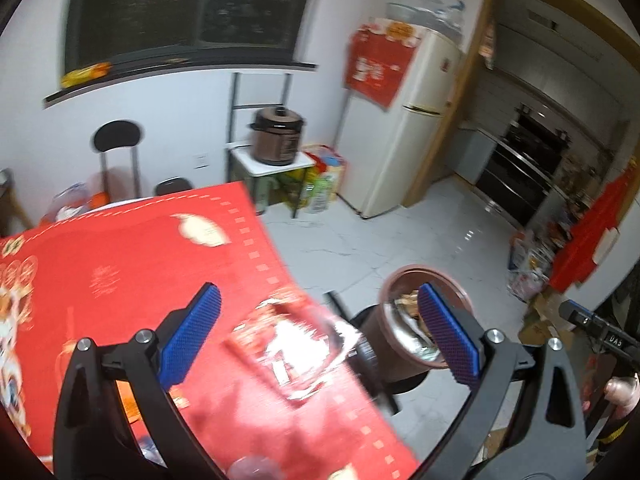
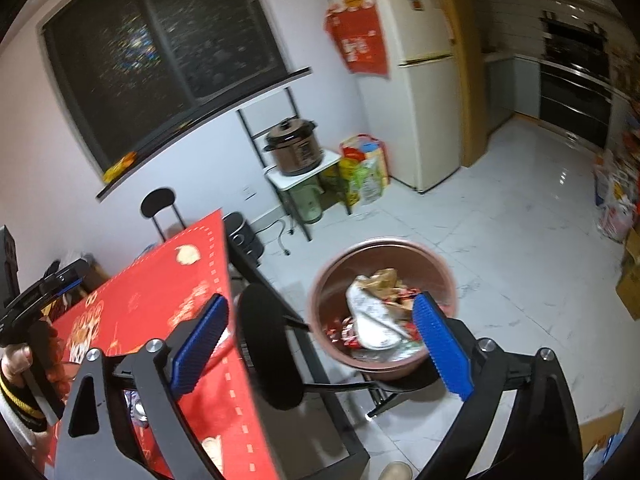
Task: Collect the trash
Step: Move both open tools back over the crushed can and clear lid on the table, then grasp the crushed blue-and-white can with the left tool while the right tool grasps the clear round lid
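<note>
Both claws are wide apart and nothing sits between the blue pads. The left gripper (image 1: 320,336) hangs over the corner of the red tablecloth (image 1: 120,264); under its gap, blurred, lies a red and silvery wrapper (image 1: 296,344) flat on the cloth, not touched by either finger. Its long side seems to run from the left finger toward the lower right, though the blur makes that unsure. Just past the right finger (image 1: 448,336) is the brown trash bin (image 1: 404,276), mouth tilted up toward the camera.

The right gripper (image 2: 320,344) is spread and empty too, with no pad pressing on anything. Ahead of it and close to its right finger (image 2: 440,348), the brown bin (image 2: 332,280) stands upright on the white floor (image 2: 500,248), open at the top, with crumpled paper and red wrappers (image 2: 376,312) inside. A round black stool seat (image 2: 268,344) fills the gap nearer the left finger (image 2: 200,344).

Writing: white characters on the red bag (image 2: 360,40) hanging by the cream fridge (image 2: 424,80), too blurred to read. The other gripper's handle at the left view's right edge shows "DAS".
</note>
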`<state>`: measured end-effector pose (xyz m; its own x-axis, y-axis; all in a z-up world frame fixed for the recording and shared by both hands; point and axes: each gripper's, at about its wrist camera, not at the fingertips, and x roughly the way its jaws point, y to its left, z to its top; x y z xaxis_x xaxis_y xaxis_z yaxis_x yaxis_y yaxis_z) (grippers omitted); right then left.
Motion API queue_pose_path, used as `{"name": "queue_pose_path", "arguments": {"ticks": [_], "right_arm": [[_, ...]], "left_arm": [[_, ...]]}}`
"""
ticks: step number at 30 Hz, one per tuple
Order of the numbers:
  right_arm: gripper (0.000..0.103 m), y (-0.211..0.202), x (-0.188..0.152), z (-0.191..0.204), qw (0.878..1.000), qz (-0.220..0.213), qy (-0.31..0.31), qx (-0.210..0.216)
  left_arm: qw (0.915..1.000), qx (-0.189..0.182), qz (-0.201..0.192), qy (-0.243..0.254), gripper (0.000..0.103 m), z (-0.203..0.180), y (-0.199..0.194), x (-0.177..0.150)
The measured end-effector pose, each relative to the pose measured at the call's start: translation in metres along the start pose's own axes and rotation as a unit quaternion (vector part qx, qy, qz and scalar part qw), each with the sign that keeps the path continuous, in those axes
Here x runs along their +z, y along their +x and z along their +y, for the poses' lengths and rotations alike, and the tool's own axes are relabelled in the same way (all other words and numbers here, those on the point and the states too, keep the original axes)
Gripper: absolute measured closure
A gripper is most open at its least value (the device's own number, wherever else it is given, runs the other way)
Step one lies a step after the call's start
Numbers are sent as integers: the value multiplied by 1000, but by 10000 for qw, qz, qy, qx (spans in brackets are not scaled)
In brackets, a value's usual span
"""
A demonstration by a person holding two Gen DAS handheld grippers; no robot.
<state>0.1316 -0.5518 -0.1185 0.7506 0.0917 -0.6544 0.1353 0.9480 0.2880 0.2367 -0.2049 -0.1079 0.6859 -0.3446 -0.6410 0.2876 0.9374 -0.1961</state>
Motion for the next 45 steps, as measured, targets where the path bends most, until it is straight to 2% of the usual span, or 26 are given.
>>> {"name": "queue_pose_path", "arguments": {"ticks": [1, 9, 14, 18, 27, 31, 39, 45], "right_arm": [[5, 3, 0, 8, 10000, 20, -58, 7], [5, 34, -12, 90, 9970, 367, -621, 264], [5, 59, -35, 130, 9934, 735, -733, 483], [5, 81, -61, 161, 9887, 1070, -851, 612], [5, 117, -124, 210, 9730, 1825, -1237, 680], [5, 128, -146, 221, 9662, 2110, -1343, 619], [5, 136, -169, 231, 9583, 2332, -1592, 430], [5, 138, -180, 232, 9537, 2466, -1663, 447]], "left_arm": [[10000, 64, -5, -62, 6, 11, -6, -3], [9952, 658, 4, -722, 6, 113, -57, -42], [9883, 939, 269, -1173, 6, 169, -71, -81], [9834, 1000, 555, -1408, 6, 195, -67, -114], [9722, 850, 1216, -1809, 8, 219, -38, -191], [9692, 738, 1522, -1790, 17, 226, -20, -214], [9709, 601, 1780, -1486, 21, 220, 8, -230], [9743, 596, 1727, -1320, 22, 210, 15, -227]]}}
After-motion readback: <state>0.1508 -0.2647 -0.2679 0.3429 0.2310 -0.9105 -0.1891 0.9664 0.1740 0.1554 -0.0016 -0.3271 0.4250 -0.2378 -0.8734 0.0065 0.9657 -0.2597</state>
